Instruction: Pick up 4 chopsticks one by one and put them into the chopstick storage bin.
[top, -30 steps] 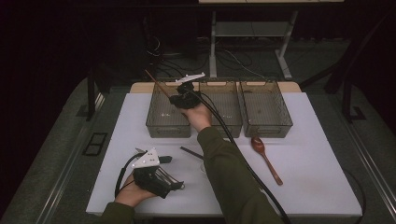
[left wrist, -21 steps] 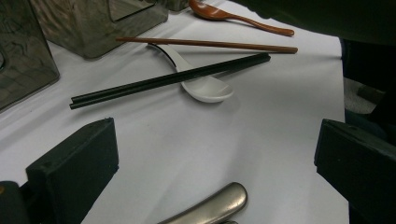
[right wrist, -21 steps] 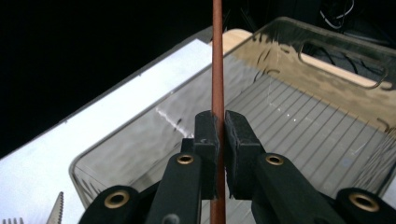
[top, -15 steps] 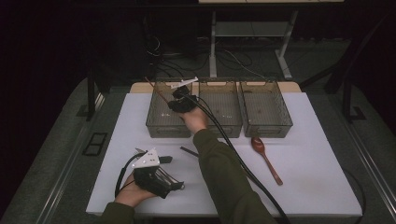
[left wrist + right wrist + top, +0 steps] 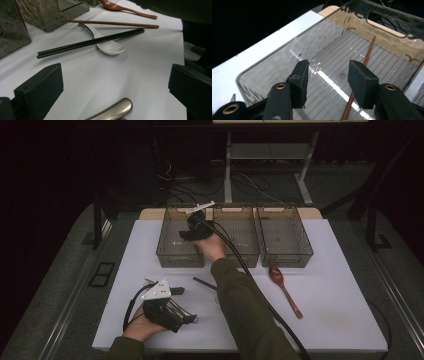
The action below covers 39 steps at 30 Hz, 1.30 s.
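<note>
Now: brown chopstick released in left-hand bin.
My right gripper (image 5: 327,82) jaws have just been opening, empty; the thin brown wooden chopstick (image 5: 359,82) lies lengthwise beneath them in the clear plastic bin (image 5: 274,62).

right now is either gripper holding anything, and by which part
Nothing is held. The right gripper has just opened over the brown chopstick lying in the bin; the left gripper is open.

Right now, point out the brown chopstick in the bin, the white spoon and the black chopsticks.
brown chopstick (image 5: 369,53): right gripper view, mid shaft, lying in the bin.
white spoon (image 5: 111,48): left gripper view, on its bowl.
black chopsticks (image 5: 87,43): left gripper view, middle of the pair.
</note>
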### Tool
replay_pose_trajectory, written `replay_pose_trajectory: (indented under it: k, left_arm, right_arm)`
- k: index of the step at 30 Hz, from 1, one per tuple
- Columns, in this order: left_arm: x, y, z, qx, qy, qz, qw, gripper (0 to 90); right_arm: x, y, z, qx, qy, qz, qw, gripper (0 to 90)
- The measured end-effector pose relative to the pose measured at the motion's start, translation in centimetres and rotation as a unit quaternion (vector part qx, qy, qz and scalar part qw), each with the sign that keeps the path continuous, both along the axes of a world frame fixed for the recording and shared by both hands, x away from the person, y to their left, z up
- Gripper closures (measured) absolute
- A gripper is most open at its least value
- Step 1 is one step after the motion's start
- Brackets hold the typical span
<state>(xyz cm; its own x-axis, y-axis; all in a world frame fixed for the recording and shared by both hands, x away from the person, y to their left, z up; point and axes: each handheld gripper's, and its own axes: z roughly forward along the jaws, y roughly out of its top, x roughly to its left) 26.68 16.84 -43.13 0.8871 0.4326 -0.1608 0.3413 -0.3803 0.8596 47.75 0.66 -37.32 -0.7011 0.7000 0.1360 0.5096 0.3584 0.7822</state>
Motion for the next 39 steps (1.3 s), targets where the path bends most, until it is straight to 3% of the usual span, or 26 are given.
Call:
replay_pose_trajectory:
  k: [7,16,29,32,34,39]
  left_arm:
    - [0.1,0.0,0.0,0.005,-0.003,-0.002,1.0000,0.0]
    - [0.2,0.0,-0.1,0.009,-0.004,-0.004,0.9999,0.0]
    - [0.2,0.0,-0.2,0.008,-0.004,0.001,1.0000,0.0]
    - [0.2,0.1,-0.2,0.010,-0.004,0.001,0.9999,0.0]
    - [0.2,0.1,-0.2,0.012,-0.004,0.001,0.9999,0.0]
    - [0.1,0.2,-0.2,0.009,-0.003,0.004,0.9999,0.0]
  right_arm:
    - [-0.8,-1.3,0.6,0.001,0.017,0.025,0.9995,44.1]
    - [-2.3,-4.2,1.3,0.006,-0.005,0.025,0.9997,41.4]
    - [-4.2,-8.1,2.6,0.018,-0.015,0.024,0.9994,39.4]
    - [-4.6,-8.6,2.7,0.019,-0.018,0.030,0.9992,36.9]
    - [-4.8,-9.0,2.7,0.034,-0.010,0.046,0.9983,36.6]
    - [-5.8,-9.4,2.9,0.031,-0.013,0.068,0.9971,34.8]
